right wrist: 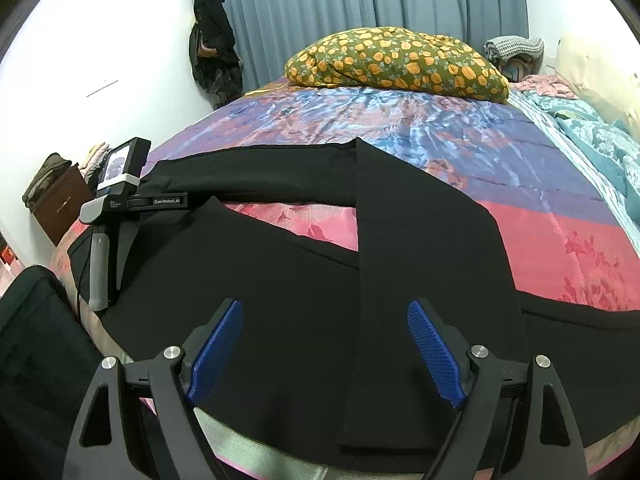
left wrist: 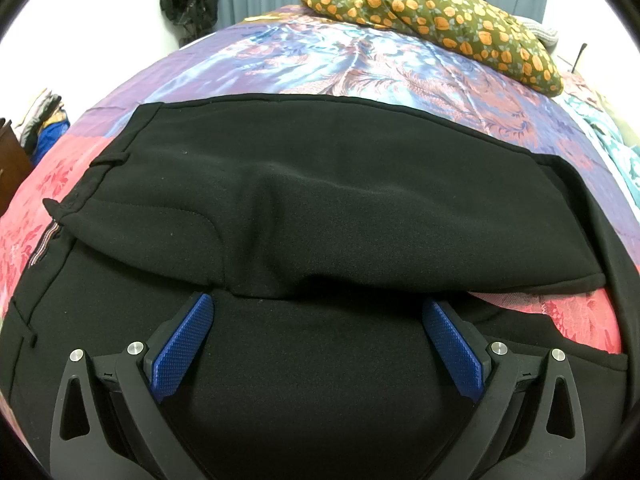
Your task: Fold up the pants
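- Lying on the shiny patchwork bedspread of pink, purple and blue floral satin, the black soft-knit pants are only part folded: one leg crosses back over the other at an angle, its hem near the bed's front edge.
- Left view: the waist end of the pants sits doubled over, a belt loop and zip showing at the left, with a raised ridge of slack across the top layer.
- Left gripper, black frame with blue textured pads: jaws spread wide, nothing pinched, hovering just over the cloth.
- Right gripper, same build: jaws wide, released, above the crossed leg; no cloth between the pads.
- Risk: a pinch from here may catch one layer only, so the fold peels apart on the lift.
- Risk: the satin looks slick; dragging could slide the whole garment toward the edge instead of folding it.
- Risk: the skewed leg, if folded as it lies, likely gives a crooked bundle.
- Risk: the ridge may be pressed in as a crease.
- Mustard pillow with orange flower print sits well apart, no obstacle.
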Motion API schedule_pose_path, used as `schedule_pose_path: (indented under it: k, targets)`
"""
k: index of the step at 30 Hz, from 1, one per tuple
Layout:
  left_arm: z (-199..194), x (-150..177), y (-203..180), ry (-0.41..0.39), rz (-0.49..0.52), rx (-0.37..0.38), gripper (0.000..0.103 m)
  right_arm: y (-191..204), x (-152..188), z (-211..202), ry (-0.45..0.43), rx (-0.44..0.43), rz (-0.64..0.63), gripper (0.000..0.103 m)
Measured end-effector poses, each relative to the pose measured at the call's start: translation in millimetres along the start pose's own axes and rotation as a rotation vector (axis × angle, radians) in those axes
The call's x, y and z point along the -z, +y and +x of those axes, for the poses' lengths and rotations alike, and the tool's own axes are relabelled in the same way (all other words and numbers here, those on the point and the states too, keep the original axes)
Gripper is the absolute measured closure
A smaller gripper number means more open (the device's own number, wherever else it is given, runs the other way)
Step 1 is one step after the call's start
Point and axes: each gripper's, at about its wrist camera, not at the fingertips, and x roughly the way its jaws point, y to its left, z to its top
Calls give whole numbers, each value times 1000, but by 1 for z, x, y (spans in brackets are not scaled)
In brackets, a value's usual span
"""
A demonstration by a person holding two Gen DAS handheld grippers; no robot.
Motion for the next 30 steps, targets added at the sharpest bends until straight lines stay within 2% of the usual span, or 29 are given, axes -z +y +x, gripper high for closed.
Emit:
schedule_pose_path:
  k: [9, 30]
  targets:
    - [0, 0, 0, 0, 0, 0, 0, -9, 0, 0, -1, -11, 56, 18]
    - [0, 0, 0, 0, 0, 0, 0, -1, 4, 11, 37, -20, 17, 18]
